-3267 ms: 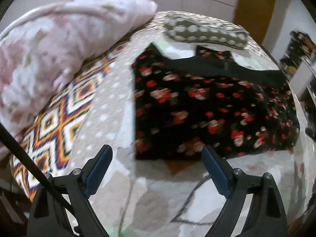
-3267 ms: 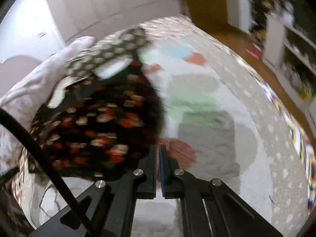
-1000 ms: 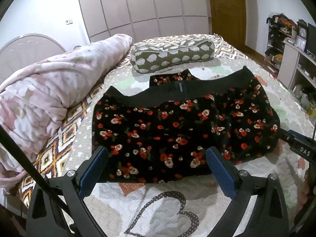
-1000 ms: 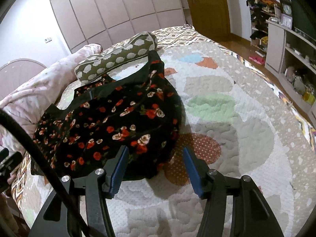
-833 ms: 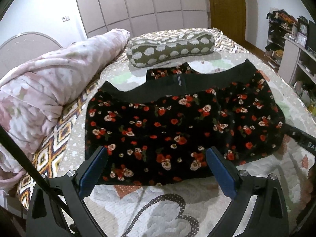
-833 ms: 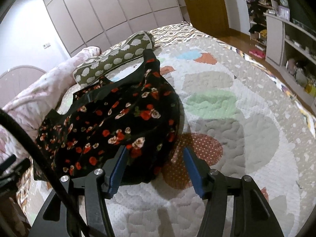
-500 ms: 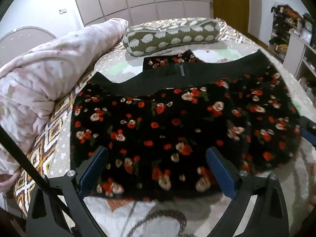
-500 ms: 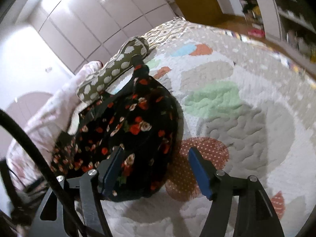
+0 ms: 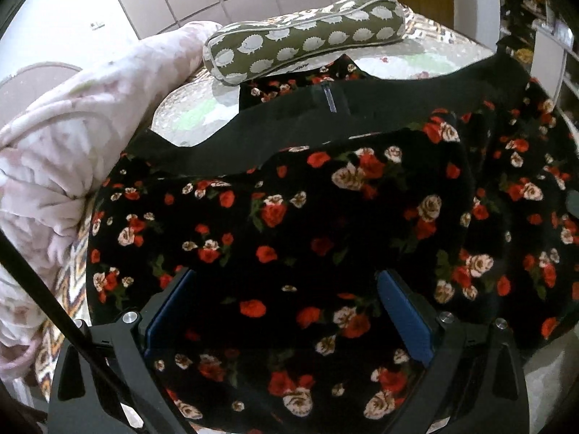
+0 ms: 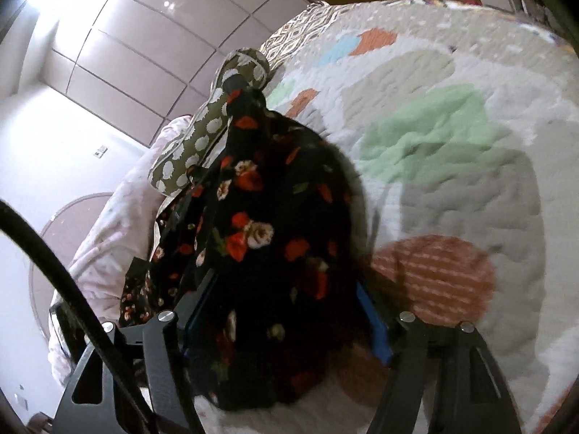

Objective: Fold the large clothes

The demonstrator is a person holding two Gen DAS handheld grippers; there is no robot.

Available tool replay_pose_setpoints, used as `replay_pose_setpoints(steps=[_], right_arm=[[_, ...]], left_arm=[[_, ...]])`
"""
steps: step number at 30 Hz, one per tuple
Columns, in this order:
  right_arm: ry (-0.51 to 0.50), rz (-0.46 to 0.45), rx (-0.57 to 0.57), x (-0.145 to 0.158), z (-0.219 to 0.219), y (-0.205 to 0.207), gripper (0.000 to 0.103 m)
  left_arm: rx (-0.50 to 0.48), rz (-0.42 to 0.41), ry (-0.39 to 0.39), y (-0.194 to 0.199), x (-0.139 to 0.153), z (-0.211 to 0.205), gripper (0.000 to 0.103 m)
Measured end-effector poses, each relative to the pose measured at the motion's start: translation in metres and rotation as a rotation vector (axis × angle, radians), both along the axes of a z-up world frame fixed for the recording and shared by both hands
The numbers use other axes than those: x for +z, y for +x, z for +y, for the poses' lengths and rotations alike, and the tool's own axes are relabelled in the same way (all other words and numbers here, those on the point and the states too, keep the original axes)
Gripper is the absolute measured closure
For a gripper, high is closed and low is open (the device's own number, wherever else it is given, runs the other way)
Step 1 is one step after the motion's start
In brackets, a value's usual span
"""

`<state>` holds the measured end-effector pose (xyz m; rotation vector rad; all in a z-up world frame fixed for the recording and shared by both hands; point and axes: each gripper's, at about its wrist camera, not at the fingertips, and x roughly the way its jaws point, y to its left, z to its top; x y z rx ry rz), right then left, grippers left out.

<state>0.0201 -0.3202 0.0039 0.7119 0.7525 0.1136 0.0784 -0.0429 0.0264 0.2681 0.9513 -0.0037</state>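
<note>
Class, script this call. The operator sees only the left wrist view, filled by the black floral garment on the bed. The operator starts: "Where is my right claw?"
Observer: The right claw straddles the floral garment's side edge, its jaws opening with cloth between them.
Operator: What lies past that edge?
Observer: Bare quilt, with an orange dotted patch right beside the garment.
Operator: And farther on?
Observer: A green patch on the quilt, beyond the orange one.

No legible text anywhere
</note>
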Motion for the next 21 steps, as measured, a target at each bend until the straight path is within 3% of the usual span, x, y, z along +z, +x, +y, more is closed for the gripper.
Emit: replay_pose_setpoints(steps=[4, 5, 6, 7, 9, 11, 16, 21], right_arm=[[0.03, -0.017, -0.014, -0.001, 0.009, 0.014, 0.023], [0.033, -0.015, -0.006, -0.001, 0.013, 0.017, 0.03], [0.031, -0.008, 0.006, -0.001, 0.016, 0.02, 0.052], [0.038, 0.008, 0.026, -0.004, 0.02, 0.025, 0.061], [0.062, 0.036, 0.033, -0.006, 0.02, 0.031, 0.072], [0.06, 0.064, 0.046, 0.002, 0.02, 0.035, 0.075], [-0.137, 0.054, 0.056, 0.062, 0.063, 0.039, 0.078], [-0.381, -0.047, 0.125, 0.127, 0.165, 0.038, 0.08]], left_arm=[[0.03, -0.029, -0.118, -0.023, 0.029, 0.025, 0.004], [0.031, -0.041, -0.145, -0.03, 0.036, 0.031, 0.004], [0.032, -0.057, -0.176, -0.042, 0.045, 0.04, 0.004], [0.034, -0.068, -0.194, -0.051, 0.05, 0.047, 0.004], [0.052, -0.092, -0.237, -0.073, 0.062, 0.073, 0.004], [0.082, -0.107, -0.26, -0.089, 0.067, 0.098, 0.004], [0.23, -0.127, -0.319, -0.119, 0.07, 0.182, 0.004], [0.362, -0.166, -0.422, -0.143, 0.075, 0.256, 0.004]])
